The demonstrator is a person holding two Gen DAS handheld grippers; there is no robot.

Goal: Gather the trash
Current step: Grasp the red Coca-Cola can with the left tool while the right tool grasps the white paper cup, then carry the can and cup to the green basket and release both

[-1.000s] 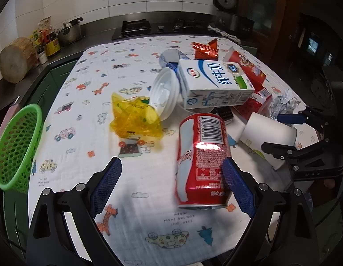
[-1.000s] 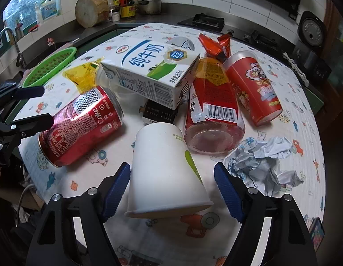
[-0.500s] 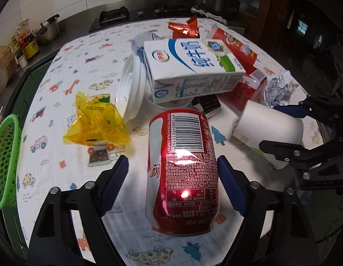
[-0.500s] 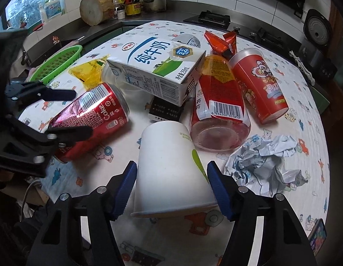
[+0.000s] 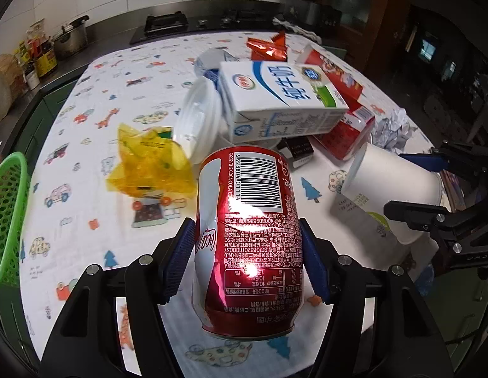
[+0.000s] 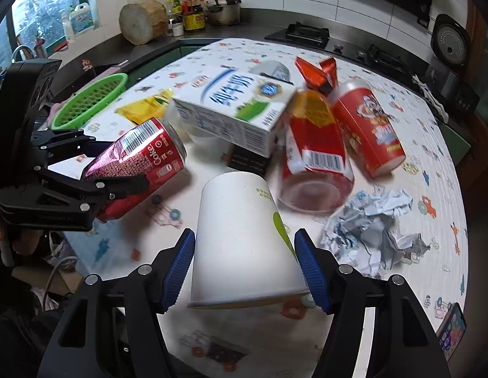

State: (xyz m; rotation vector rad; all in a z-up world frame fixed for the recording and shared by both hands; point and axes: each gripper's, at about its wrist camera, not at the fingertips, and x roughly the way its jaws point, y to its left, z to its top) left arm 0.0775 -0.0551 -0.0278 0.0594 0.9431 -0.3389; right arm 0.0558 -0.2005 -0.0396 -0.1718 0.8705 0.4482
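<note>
Two grips are forming side by side: the left gripper (image 5: 245,260) is closing on the Coke can (image 5: 248,230), lengthwise between its pads, seemingly touching; the right gripper (image 6: 245,267) is clasping the paper cup (image 6: 241,239), base pointing away, green basket (image 6: 89,102) lying far left.

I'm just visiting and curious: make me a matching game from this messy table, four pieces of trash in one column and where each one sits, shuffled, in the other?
Things:
1. cola can
2. paper cup
3. milk carton
4. crumpled paper

Places:
A. resting on top of the other trash in the middle of the pile
B. between the pads of the left gripper
C. loose on the tablecloth, at the right in the right wrist view
D. between the pads of the right gripper

Pairs: 1-B, 2-D, 3-A, 4-C
</note>
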